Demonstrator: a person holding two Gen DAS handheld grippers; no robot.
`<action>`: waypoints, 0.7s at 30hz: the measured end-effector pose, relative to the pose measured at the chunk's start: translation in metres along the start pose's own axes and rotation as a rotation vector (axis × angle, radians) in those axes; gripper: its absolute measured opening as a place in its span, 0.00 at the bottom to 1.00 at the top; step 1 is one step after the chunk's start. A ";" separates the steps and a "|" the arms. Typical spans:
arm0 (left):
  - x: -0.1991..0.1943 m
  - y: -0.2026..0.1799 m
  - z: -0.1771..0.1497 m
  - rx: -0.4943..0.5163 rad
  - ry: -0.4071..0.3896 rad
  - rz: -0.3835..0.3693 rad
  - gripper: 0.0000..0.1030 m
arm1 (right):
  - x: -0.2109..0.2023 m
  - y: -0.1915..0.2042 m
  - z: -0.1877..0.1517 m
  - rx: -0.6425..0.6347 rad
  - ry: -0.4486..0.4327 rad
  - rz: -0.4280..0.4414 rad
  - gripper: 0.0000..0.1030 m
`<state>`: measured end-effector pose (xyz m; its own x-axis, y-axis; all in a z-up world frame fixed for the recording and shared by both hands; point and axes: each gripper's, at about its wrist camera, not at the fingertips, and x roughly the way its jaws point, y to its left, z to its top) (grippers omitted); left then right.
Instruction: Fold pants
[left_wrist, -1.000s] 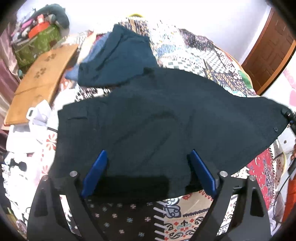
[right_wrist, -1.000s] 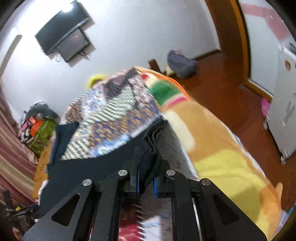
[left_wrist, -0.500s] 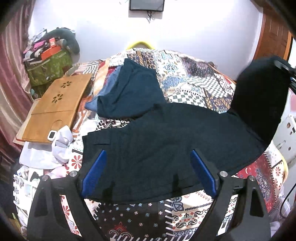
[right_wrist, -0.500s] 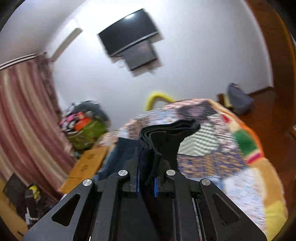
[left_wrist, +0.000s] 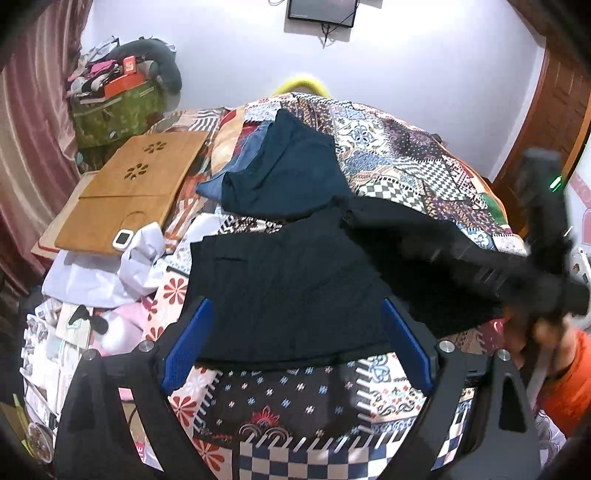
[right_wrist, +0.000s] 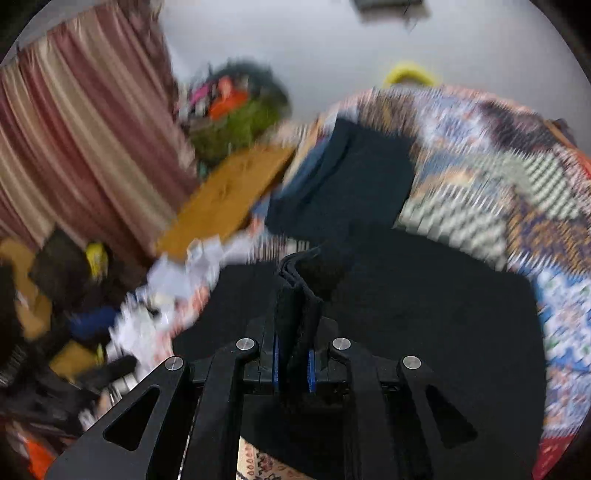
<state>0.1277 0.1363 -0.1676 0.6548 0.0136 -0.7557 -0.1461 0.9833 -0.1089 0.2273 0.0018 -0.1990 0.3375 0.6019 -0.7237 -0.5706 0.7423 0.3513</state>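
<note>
Black pants (left_wrist: 288, 291), multicoloured patchwork bedspread (left_wrist: 402, 155), blue-padded tongs (left_wrist: 295, 343), striped maroon curtain (right_wrist: 85, 140), tan wooden board (left_wrist: 136, 188)

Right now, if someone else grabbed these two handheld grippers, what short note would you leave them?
Left gripper: open, empty, above the near edge of the black fabric pants on the patchwork bedspread.
Right gripper: jaws just eased slightly, bunched pants end between its pads, carried over the garment.
Done: one end lifted across.
Left: lay it down, release, smooth, fold further.
</note>
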 end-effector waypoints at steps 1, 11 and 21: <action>0.000 0.000 -0.001 -0.001 0.001 0.003 0.89 | 0.009 0.000 -0.006 -0.007 0.037 -0.007 0.14; -0.005 -0.009 0.014 -0.001 -0.018 -0.011 0.89 | -0.040 0.005 -0.005 -0.065 0.020 0.062 0.54; 0.015 -0.065 0.070 0.108 -0.051 -0.108 0.90 | -0.113 -0.043 0.013 -0.104 -0.167 -0.129 0.65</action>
<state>0.1992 0.0857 -0.1265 0.6998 -0.0866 -0.7091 0.0061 0.9933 -0.1153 0.2230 -0.0943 -0.1248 0.5272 0.5504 -0.6474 -0.5855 0.7874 0.1927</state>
